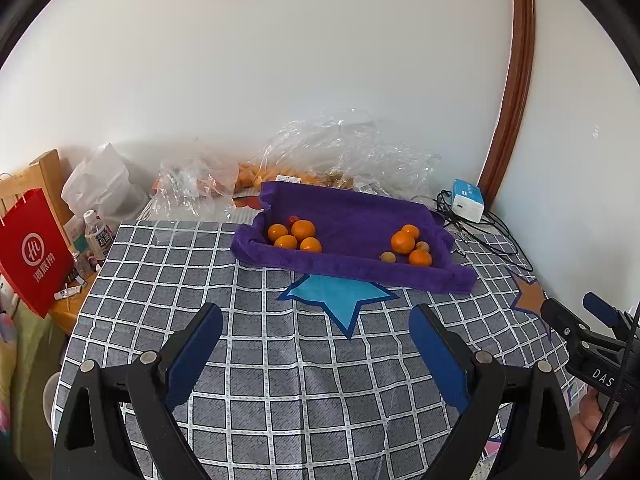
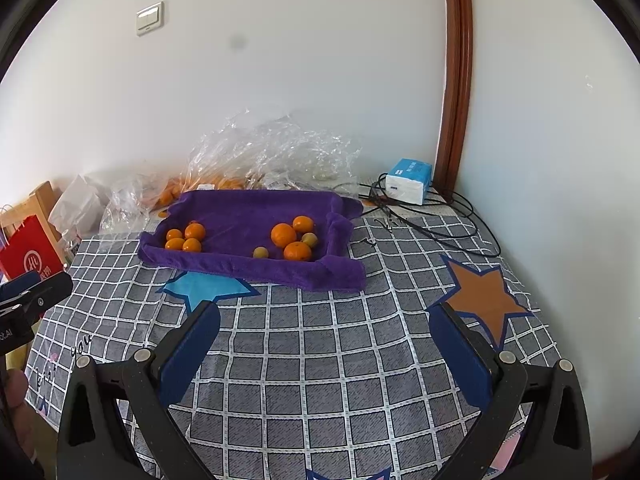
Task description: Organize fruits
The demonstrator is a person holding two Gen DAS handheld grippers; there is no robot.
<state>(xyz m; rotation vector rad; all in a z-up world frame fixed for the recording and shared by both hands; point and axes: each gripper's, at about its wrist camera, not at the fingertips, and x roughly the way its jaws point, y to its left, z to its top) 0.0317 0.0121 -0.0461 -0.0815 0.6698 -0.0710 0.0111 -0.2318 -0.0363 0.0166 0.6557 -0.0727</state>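
A purple towel-lined tray lies at the far side of the checked tablecloth. Its left end holds several oranges. Its right end holds three oranges and two small yellowish fruits. My left gripper is open and empty, over the cloth well short of the tray. My right gripper is open and empty too, also short of the tray. The right gripper also shows at the right edge of the left wrist view.
Crumpled clear plastic bags with more oranges lie behind the tray against the wall. A blue-white tissue pack and black cables sit at the back right. A red paper bag and bottle stand left.
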